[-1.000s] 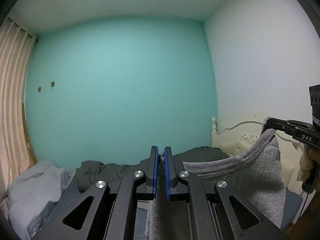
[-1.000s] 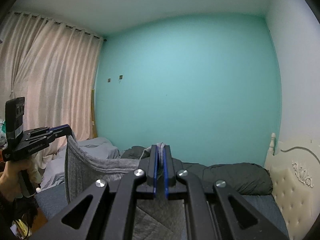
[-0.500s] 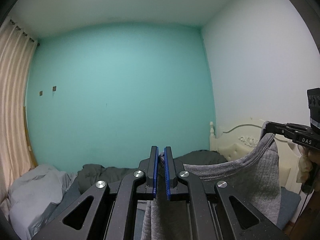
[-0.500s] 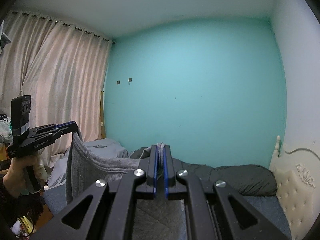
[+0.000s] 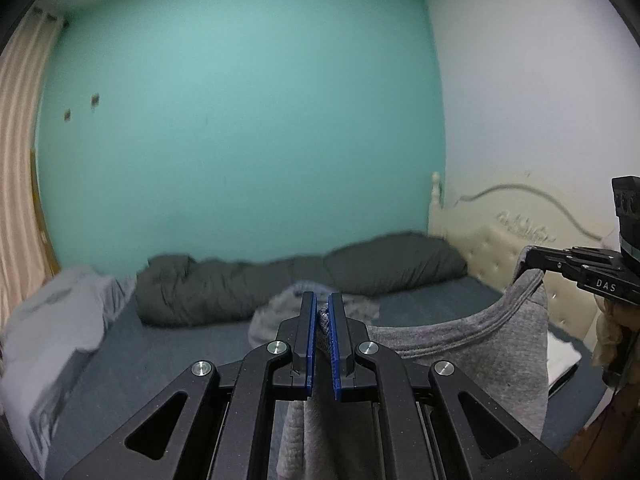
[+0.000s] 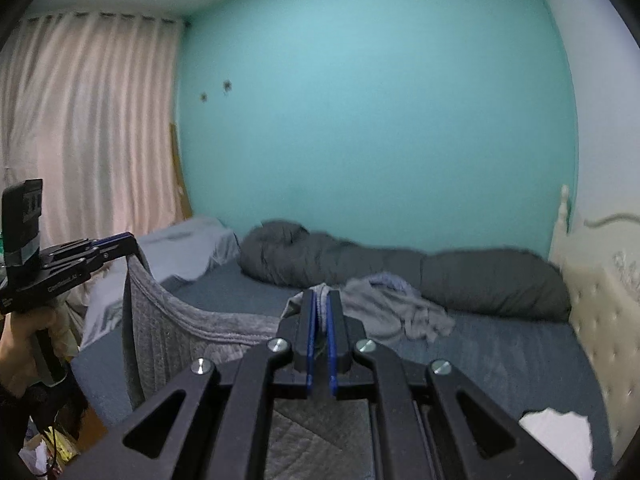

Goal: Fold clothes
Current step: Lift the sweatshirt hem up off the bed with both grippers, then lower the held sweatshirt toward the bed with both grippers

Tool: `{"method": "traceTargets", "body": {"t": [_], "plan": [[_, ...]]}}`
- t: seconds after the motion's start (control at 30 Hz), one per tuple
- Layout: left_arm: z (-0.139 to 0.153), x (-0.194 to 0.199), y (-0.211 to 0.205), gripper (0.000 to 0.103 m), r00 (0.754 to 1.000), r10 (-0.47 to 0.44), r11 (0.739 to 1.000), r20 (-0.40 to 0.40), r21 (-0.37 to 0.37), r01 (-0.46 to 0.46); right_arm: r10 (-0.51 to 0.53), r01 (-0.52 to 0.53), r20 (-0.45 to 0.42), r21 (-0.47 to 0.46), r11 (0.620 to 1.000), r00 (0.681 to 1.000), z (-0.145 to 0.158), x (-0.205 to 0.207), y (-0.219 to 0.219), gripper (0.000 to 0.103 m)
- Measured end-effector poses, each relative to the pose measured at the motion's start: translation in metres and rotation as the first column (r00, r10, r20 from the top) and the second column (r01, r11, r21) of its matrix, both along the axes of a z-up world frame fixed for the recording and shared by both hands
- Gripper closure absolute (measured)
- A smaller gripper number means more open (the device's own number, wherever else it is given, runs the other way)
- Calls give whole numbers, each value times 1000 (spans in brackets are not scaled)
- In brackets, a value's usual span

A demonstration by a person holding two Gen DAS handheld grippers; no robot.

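You hold the grey sweatshirt (image 5: 508, 344) in the air above the bed (image 6: 500, 360), stretched by its ribbed hem between your two tools. Your left gripper (image 5: 323, 322) is pinched nearly closed on one end of that hem, with cloth bunched between the blue pads (image 5: 310, 336). Your right gripper (image 6: 319, 312) is clamped the same way on the other end. The hem sags in a shallow curve from one tool to the other, so the garment's long axis runs side to side along the near edge of the bed, and its body hangs straight down below the hem. Beyond it, in the middle of the bed, lies a crumpled grey garment (image 6: 396, 312). A rolled dark duvet (image 6: 400, 272) lies along the far side of the bed, against the teal wall (image 6: 380, 100).
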State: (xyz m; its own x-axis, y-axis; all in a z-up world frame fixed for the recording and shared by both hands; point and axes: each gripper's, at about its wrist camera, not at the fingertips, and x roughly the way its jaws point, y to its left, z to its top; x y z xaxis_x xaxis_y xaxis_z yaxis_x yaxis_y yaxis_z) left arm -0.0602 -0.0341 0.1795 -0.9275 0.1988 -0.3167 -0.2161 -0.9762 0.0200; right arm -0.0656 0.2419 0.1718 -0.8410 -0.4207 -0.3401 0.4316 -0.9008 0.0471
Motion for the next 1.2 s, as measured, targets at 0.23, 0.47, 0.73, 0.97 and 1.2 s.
{"method": "traceTargets", "body": {"t": [0.23, 0.47, 0.73, 0.97, 1.2], "plan": [[-89, -106, 5, 97, 989, 9, 1000, 151, -3, -8, -29, 26, 125, 24, 999, 992, -64, -101, -2, 99], [-175, -205, 4, 97, 960, 20, 999, 280, 18, -26, -64, 60, 249, 26, 998, 966, -138, -211, -2, 99], [-272, -308, 1, 97, 914, 48, 998, 403, 12, -58, -93, 80, 369, 52, 995, 925, -239, -327, -15, 99], [-345, -380, -1, 97, 875, 72, 997, 478, -14, -74, -124, 89, 447, 98, 991, 886, -321, -407, -24, 98], [-417, -431, 0, 97, 835, 94, 996, 543, -51, -79, -144, 67, 495, 170, 983, 857, -392, -461, -39, 98]]}}
